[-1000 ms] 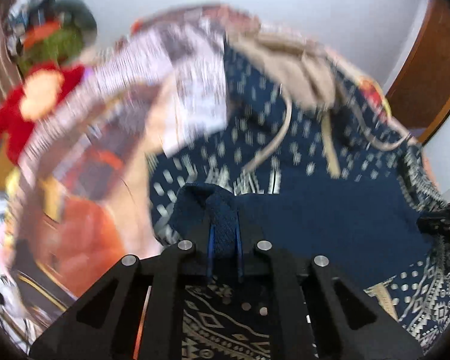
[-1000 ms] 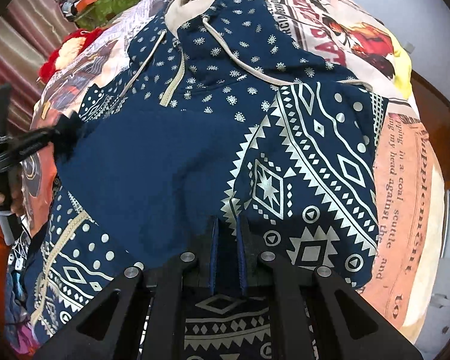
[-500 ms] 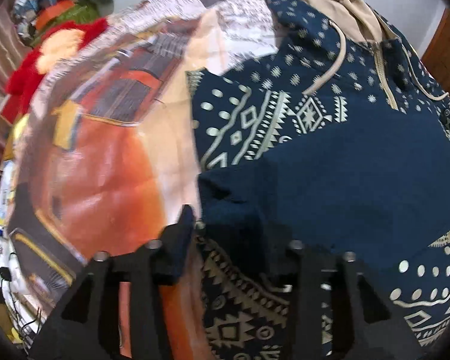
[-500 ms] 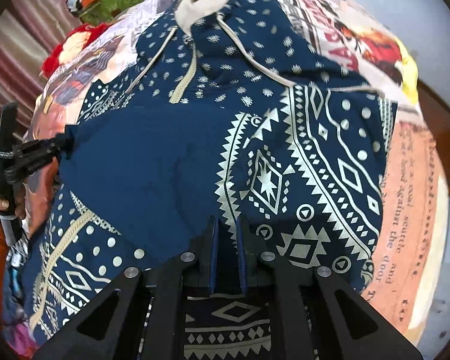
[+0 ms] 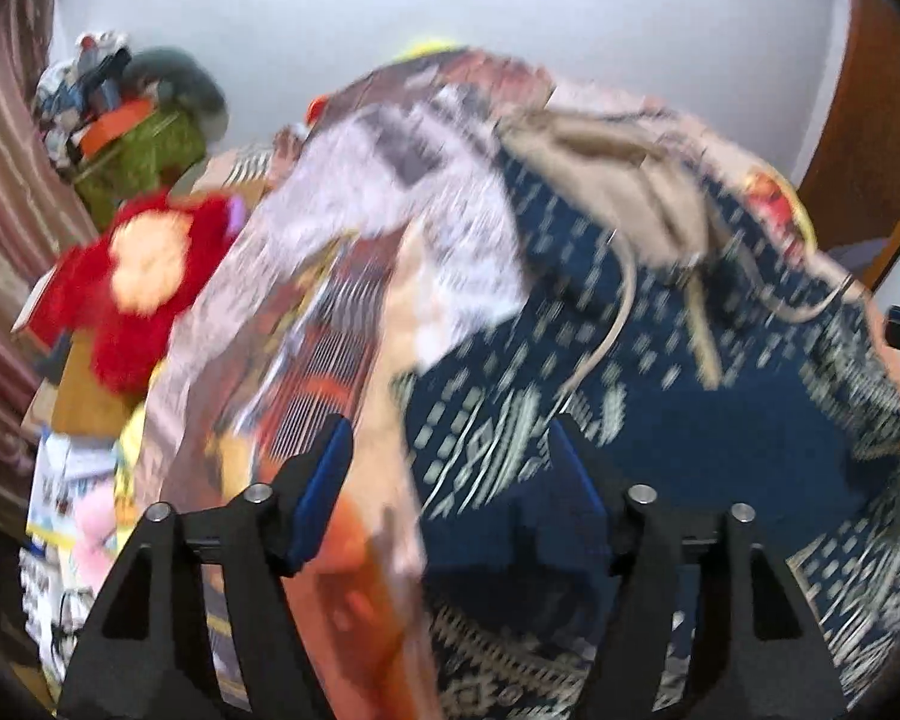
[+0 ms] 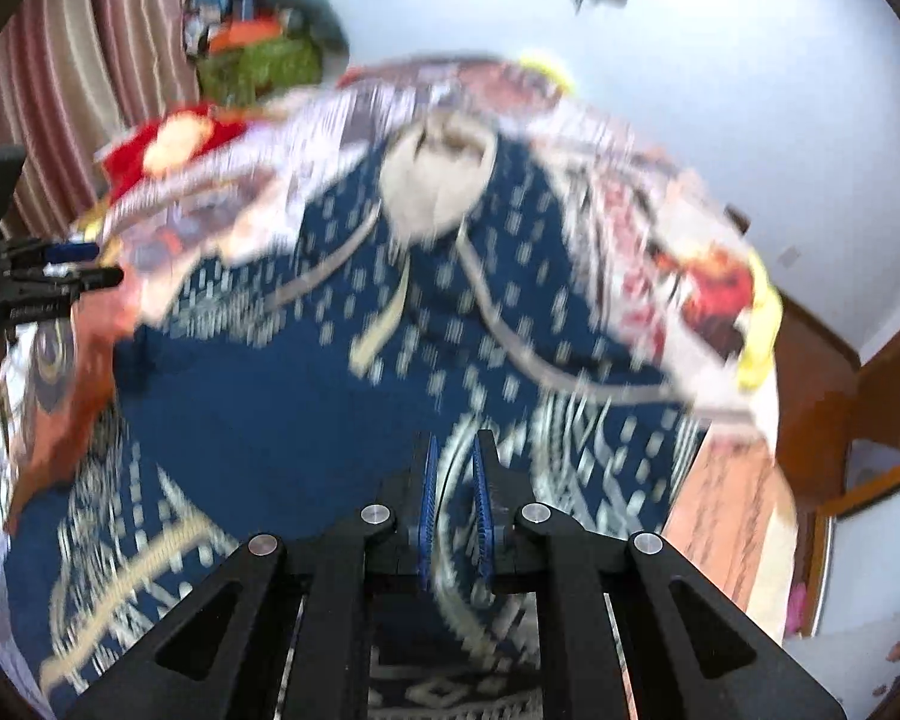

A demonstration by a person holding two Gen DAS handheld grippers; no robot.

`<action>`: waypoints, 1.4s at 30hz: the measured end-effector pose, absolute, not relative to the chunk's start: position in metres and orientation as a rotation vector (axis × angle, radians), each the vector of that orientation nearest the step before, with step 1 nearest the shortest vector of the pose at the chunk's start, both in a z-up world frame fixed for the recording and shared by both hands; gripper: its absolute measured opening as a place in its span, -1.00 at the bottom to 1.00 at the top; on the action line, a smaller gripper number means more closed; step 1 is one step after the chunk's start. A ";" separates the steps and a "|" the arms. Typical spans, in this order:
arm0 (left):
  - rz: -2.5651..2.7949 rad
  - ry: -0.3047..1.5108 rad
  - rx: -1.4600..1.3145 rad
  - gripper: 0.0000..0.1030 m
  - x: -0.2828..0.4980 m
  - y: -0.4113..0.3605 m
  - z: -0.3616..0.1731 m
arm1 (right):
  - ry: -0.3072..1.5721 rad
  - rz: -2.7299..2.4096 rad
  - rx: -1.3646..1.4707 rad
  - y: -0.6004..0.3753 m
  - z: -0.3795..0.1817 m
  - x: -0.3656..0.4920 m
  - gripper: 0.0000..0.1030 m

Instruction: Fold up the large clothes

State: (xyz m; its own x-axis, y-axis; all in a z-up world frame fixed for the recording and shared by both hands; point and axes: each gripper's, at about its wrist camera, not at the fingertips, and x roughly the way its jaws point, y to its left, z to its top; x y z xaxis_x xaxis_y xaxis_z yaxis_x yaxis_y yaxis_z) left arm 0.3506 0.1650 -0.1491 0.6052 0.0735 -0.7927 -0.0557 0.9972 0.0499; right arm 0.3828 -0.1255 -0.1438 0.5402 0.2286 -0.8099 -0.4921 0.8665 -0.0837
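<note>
Left jaws gape wide over hoodie; right jaws nearly closed.

Left tool black angular frame, blue finger pads, silver round screws, right tool alike

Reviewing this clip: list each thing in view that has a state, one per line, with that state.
left gripper: open, fingers wide apart, holding nothing.
right gripper: fingers close together, a narrow gap showing; blur hides whether cloth is pinched.
hoodie: spread on the bed, lower part folded up so the plain inside faces up.
hood: lying open, beige lining up.
drawstrings: loose, untied.
bedsheet: spread under the hoodie.
</note>
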 end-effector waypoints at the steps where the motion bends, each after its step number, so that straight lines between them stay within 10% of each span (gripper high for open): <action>1: 0.056 0.904 0.015 0.38 0.360 0.161 -0.143 | 0.878 0.437 -0.298 -0.126 -0.137 0.389 -0.84; 32: 0.063 1.019 -0.466 0.40 0.606 0.170 -0.237 | 0.888 0.493 0.152 -0.072 -0.183 0.651 -0.84; 37: 0.030 1.003 -0.393 -0.62 0.609 0.158 -0.233 | 0.922 0.469 0.142 -0.057 -0.201 0.665 -0.83; 42: -0.035 0.984 -0.388 -0.82 0.599 0.150 -0.218 | 0.910 0.491 0.119 -0.055 -0.210 0.659 -0.81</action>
